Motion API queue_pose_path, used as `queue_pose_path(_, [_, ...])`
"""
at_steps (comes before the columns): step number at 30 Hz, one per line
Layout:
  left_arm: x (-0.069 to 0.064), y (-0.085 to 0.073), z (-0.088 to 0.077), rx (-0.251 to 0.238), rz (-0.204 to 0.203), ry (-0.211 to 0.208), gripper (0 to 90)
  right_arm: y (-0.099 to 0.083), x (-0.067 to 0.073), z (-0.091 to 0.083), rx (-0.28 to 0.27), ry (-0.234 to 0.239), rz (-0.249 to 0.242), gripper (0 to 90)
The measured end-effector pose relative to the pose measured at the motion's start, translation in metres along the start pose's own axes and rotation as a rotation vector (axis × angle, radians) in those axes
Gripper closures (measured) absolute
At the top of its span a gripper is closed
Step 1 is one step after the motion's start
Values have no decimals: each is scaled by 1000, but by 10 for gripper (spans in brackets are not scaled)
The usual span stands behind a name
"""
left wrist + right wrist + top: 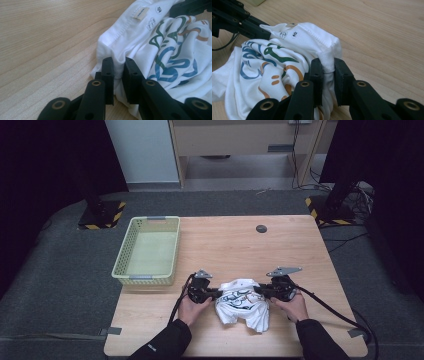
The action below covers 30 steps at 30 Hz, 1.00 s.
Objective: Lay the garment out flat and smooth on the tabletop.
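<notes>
White T-shirt pinched at both ends, near the front edge of the table.

The crumpled white T-shirt (pixel 241 303), printed with blue, green and orange loops, lies on the wooden table (pixel 240 240) between the two hands. The left gripper (pixel 117 65) has its jaws nearly together on a fold of hem; the right gripper (pixel 327 65) is clamped likewise on a ribbed edge. To do this well, I judge both should lift together and draw apart evenly, keeping the cloth from slipping. A pale green basket (pixel 148 251) stands to the left, well apart.
</notes>
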<state>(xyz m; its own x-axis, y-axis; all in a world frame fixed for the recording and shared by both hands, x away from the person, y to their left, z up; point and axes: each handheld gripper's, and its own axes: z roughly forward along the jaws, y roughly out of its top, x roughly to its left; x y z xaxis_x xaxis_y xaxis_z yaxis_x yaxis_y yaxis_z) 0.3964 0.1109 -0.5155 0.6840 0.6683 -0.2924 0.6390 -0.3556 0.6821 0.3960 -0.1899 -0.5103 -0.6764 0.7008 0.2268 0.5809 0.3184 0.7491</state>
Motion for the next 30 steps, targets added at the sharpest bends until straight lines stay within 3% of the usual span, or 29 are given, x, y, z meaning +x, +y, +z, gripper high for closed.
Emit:
queue_pose_path(6, [-6,4,-9,-23,23,2,820,2,3,-6,-32,-16,-22,813])
queue_pose_path(10, [-12,9,-17,-57,54,11,821,6,5,-14,-66,-16,-25,819])
queue_pose_path(19, [-22,19,-42,-150,109,37,824,17,17,-31,-130,-44,-86,829])
queue_pose_path(30, [-38,33,-59,-204,182,58,827,30,25,-52,-215,-78,-114,833])
